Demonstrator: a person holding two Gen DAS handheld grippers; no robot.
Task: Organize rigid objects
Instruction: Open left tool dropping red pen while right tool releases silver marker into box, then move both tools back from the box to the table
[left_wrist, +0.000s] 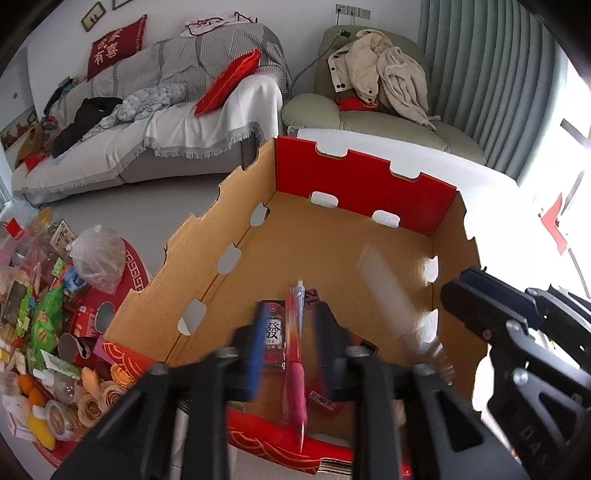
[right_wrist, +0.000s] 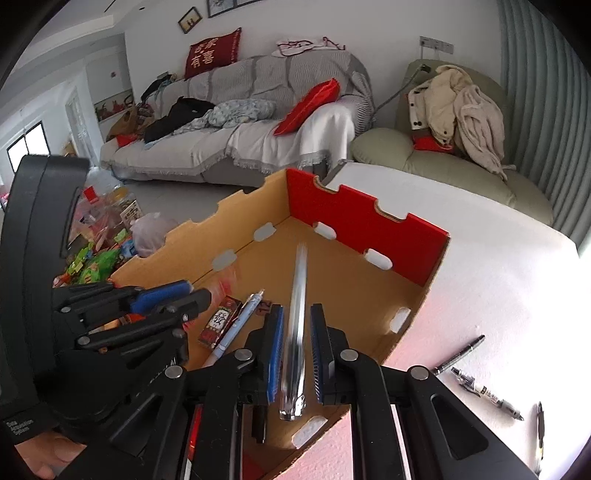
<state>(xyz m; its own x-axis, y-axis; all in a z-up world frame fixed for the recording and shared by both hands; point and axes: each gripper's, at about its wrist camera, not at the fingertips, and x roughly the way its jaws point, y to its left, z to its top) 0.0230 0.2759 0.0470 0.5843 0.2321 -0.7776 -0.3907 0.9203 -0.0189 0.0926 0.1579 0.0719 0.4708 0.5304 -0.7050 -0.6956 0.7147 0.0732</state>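
Corrugated cardboard box (left_wrist: 369, 258), open-topped, tan inside with one red end wall and oval cut-outs along its notched rim; stands on a white tabletop (right_wrist: 498, 266).

Pink pen (left_wrist: 293, 350): slim plastic barrel with a rubbery grip, long axis running away from the left camera into the box, tip toward the viewer. It sits between the parted jaws of the left gripper (left_wrist: 288, 347), whose blue ribbed pads stand clear of it on both sides; whether it rests on anything I cannot tell.

Silver pen (right_wrist: 295, 332): glossy metal, cylindrical, long axis pointing away toward the red wall. Right gripper (right_wrist: 295, 350) has its jaws drawn close on either side of this pen, above the box.

Box floor: pale blue pen (right_wrist: 236, 325) lying diagonally, tip toward the far side; beside it a flat rectangular red-and-black pack (right_wrist: 218, 321) bearing a Chinese character.

Tabletop, right of the box: a dark pen (right_wrist: 460, 354) and a clear gel pen (right_wrist: 487, 395), both diagonal, near each other.

Left of the box: mixed snack packets (left_wrist: 44, 325), loosely heaped.
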